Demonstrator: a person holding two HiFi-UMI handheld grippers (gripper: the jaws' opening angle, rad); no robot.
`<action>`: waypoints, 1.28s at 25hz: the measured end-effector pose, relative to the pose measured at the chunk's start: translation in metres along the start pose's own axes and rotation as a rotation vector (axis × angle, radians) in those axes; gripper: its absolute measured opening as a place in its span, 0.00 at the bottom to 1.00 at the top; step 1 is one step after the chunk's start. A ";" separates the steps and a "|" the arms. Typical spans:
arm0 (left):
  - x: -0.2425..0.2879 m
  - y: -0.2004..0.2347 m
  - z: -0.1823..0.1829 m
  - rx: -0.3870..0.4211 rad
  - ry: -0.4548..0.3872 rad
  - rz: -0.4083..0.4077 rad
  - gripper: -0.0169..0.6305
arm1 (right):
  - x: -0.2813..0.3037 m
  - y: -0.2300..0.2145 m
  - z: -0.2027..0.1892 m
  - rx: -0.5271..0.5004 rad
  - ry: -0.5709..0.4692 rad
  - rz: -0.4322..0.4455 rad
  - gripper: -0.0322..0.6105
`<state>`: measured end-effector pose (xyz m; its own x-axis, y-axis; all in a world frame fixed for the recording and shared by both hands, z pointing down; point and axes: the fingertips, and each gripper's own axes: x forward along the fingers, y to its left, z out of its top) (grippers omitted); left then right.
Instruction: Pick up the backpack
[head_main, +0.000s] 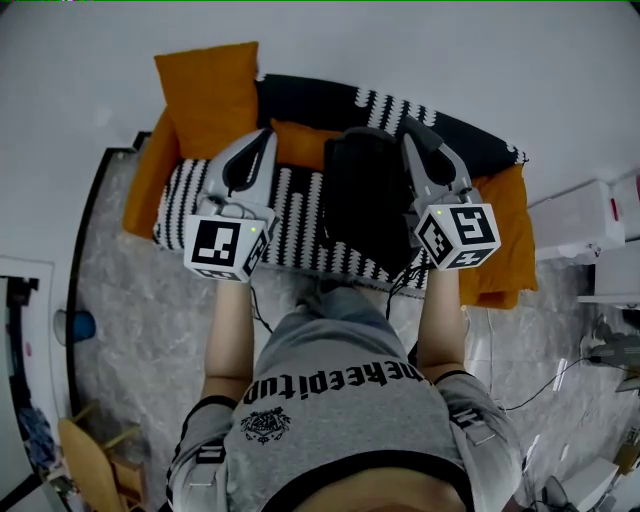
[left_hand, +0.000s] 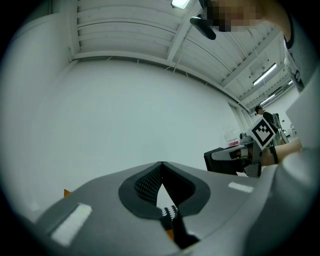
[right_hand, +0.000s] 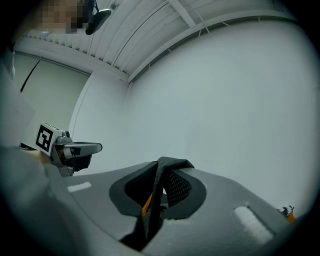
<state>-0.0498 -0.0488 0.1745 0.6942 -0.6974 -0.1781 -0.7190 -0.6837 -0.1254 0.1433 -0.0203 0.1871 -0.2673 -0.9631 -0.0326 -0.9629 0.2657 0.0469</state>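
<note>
In the head view a black backpack (head_main: 365, 200) hangs above the striped sofa (head_main: 300, 215), just left of my right gripper (head_main: 412, 128). In the right gripper view that gripper (right_hand: 165, 167) is shut on a black backpack strap (right_hand: 167, 164), which lies over the jaw tips and runs down between them. My left gripper (head_main: 267, 137) is held level over an orange cushion (head_main: 300, 145), apart from the backpack. Seen from its own camera, my left gripper (left_hand: 161, 164) has its tips touching and nothing between the pads. A dark strip low in the gap cannot be identified.
The sofa carries a black-and-white striped cover and more orange cushions (head_main: 210, 95) against a white wall. White boxes (head_main: 580, 225) and cables (head_main: 530, 390) lie on the marble floor at the right. A wooden chair (head_main: 90, 460) stands at lower left.
</note>
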 end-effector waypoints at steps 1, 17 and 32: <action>-0.001 -0.001 0.000 0.000 0.001 -0.001 0.05 | -0.002 0.001 -0.001 0.002 0.001 -0.001 0.10; -0.009 -0.007 0.005 0.004 -0.003 -0.006 0.05 | -0.016 0.010 -0.001 0.014 -0.035 0.010 0.11; -0.016 -0.004 0.005 -0.001 -0.004 0.007 0.05 | -0.014 0.017 0.007 -0.003 -0.050 0.017 0.11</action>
<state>-0.0577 -0.0339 0.1728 0.6890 -0.7015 -0.1824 -0.7238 -0.6789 -0.1231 0.1303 -0.0016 0.1816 -0.2849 -0.9550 -0.0820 -0.9582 0.2815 0.0508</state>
